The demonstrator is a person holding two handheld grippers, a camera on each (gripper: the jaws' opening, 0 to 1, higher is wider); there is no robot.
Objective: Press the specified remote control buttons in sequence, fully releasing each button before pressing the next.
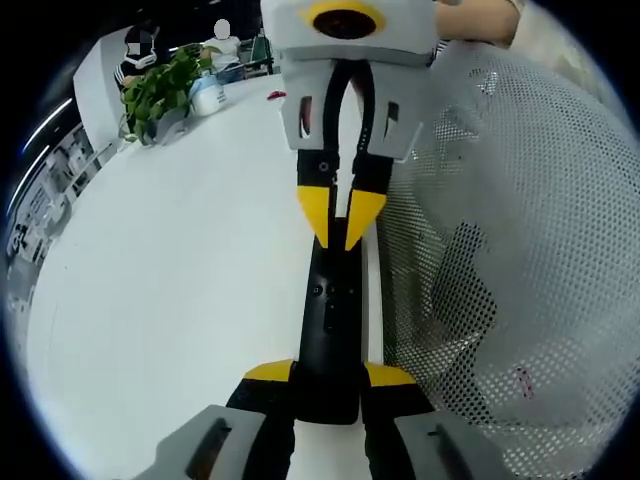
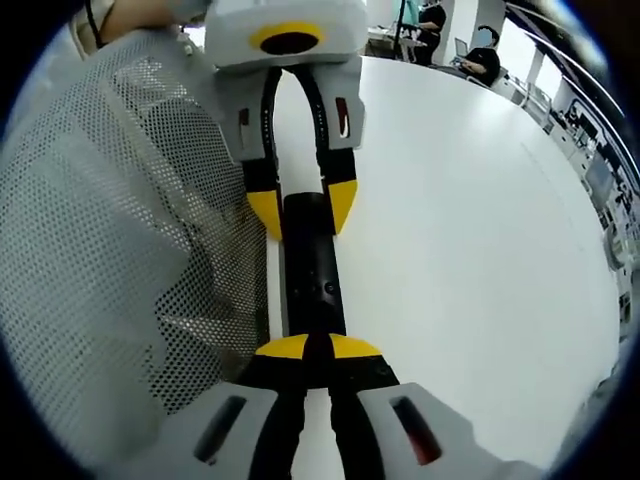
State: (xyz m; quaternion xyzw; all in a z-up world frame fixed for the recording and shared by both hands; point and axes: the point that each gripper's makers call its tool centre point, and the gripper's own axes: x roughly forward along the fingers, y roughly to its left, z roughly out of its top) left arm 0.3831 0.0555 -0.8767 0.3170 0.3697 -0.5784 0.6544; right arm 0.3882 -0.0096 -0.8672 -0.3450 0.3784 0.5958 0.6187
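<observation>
In the left gripper view, the left gripper (image 1: pixel 327 385) has its yellow-tipped jaws clamped on the near end of the black remote (image 1: pixel 331 320), which lies on the white table (image 1: pixel 170 300). The right gripper (image 1: pixel 338 235) comes in opposite, tips together, touching the remote's top. In the right gripper view, same deal mirrored: right gripper (image 2: pixel 308 348) jaws pinched shut over the remote (image 2: pixel 310 275), left gripper (image 2: pixel 300 215) gripping the far end, white mesh clothing (image 2: pixel 110 230) alongside.
</observation>
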